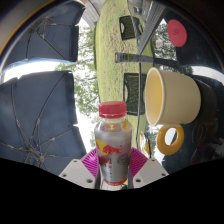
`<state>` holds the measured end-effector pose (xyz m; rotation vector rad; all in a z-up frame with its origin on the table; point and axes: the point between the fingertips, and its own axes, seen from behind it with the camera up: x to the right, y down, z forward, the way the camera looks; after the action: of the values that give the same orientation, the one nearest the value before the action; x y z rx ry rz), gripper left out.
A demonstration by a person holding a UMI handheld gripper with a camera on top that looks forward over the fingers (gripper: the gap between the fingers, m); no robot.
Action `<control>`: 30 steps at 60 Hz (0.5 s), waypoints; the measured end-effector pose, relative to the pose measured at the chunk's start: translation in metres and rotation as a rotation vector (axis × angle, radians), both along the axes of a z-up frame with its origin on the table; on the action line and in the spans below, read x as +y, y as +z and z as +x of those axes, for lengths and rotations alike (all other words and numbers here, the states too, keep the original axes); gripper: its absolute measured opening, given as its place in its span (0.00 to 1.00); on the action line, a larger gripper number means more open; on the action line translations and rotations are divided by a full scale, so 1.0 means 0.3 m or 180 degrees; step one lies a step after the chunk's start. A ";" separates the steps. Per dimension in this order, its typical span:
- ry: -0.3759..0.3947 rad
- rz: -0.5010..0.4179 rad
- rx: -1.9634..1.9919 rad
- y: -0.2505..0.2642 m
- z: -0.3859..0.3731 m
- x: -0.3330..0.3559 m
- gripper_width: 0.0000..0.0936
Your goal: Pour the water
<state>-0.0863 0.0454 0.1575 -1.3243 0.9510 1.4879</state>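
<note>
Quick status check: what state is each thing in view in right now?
Gripper: shut on bottle.
Bottle: upright, red cap on, held between the pink pads.
Mug: lying on its side, mouth toward the bottle, looks empty.
Tape roll: lying flat below the mug.

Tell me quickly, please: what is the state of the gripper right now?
Gripper: closed on the small clear plastic bottle with a red cap; both pink pads press its sides, near the cream mug with a yellow handle.
</note>
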 end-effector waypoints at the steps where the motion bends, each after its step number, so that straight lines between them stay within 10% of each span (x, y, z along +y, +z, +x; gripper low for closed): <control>1: 0.0003 -0.0010 0.0076 0.000 0.007 0.001 0.39; 30: 0.0382 0.0176 -0.0125 0.095 -0.023 -0.045 0.39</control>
<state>-0.0931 0.0318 0.1858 -1.3861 0.8117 1.5618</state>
